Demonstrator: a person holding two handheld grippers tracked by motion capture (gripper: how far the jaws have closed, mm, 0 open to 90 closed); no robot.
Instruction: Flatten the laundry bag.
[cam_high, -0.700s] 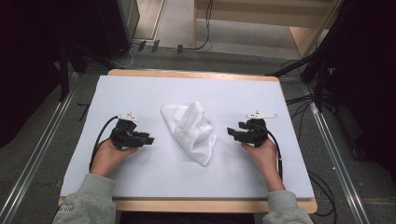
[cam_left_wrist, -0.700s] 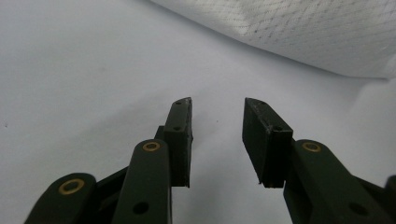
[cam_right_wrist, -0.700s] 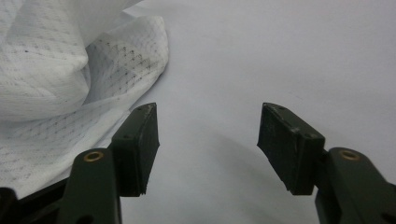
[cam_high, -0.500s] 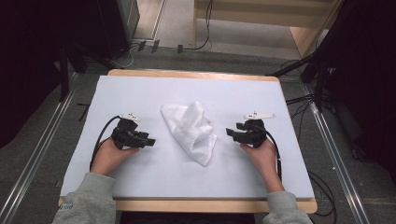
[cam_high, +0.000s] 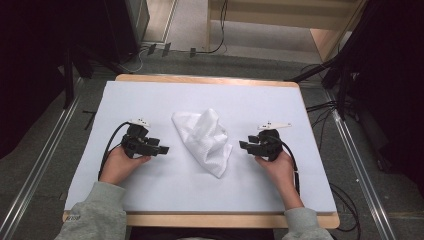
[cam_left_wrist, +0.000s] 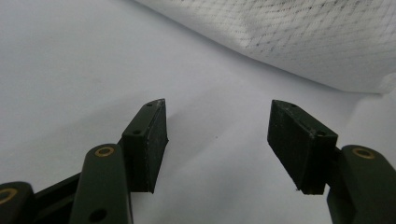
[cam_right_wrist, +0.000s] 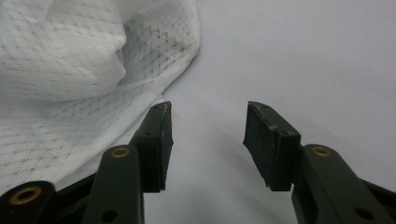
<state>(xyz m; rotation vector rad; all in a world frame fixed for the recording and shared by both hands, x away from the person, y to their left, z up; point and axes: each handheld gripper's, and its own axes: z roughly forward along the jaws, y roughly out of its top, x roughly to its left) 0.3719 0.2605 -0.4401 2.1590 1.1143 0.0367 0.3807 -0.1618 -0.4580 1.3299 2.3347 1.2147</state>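
Two hand-held grippers flank a crumpled white cloth on a table.

From left: the left gripper (cam_high: 161, 149) rests low on the table's (cam_high: 150, 95) white cover, jaws spread wide with nothing between them, pointing toward the cloth (cam_high: 205, 137) and apart from it. The cloth, a woven white piece, lies bunched near the middle of the table, one corner trailing toward the person's side. The right gripper (cam_high: 244, 145) sits just beside the cloth's right edge, jaws also apart and empty; in the right gripper view one jaw lies next to the fabric's hem.
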